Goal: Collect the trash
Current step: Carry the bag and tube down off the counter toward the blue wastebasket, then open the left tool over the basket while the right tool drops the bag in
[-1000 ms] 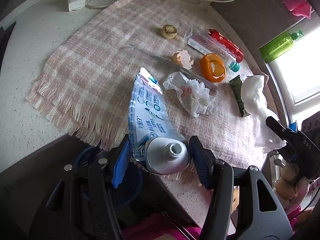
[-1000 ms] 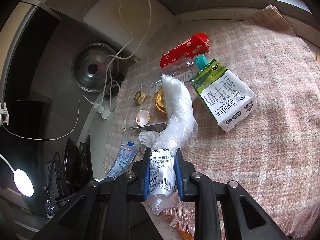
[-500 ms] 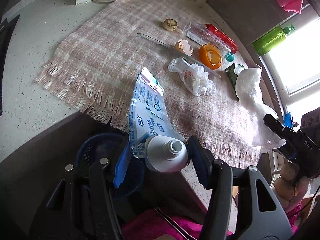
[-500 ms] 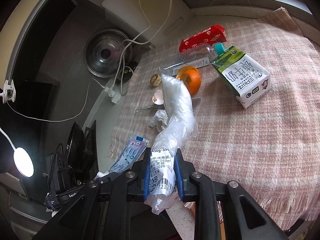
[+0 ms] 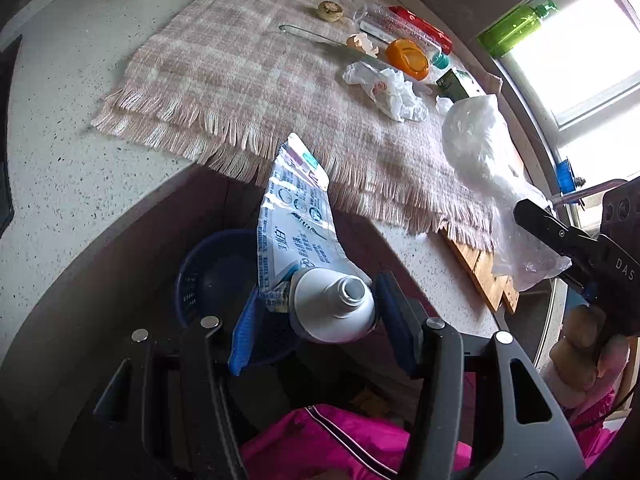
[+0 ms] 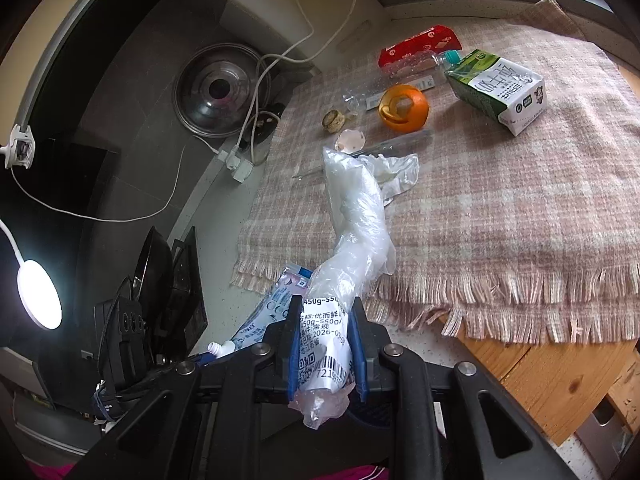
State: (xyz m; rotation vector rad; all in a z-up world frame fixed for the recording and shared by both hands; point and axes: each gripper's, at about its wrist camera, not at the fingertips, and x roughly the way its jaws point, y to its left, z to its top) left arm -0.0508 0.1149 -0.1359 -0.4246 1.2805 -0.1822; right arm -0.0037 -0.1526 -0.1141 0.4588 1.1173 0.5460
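Speckled white stone makes up the counter (image 5: 60,152), and a pink plaid fringed cloth (image 5: 248,80) covers most of it. On the cloth lie a green-and-white milk carton (image 6: 500,84), a crushed clear plastic bottle (image 6: 404,66) against a red packet (image 6: 420,42), a curl of orange peel (image 6: 404,108), a crumpled white wrapper (image 5: 384,88), an eggshell (image 6: 351,139) and a small brown stub (image 6: 334,121). Below the counter edge sits a dark blue mesh basket (image 5: 212,272); I cannot tell what it contains. My left gripper (image 5: 316,316) is clamped on a squeezed toothpaste tube (image 5: 296,232), nozzle end toward the camera, tail sticking up, held off the counter over the basket. My right gripper (image 6: 326,354) pinches a clear plastic bag (image 6: 356,216) at its labelled end, at the counter's edge, the rest trailing above the cloth.
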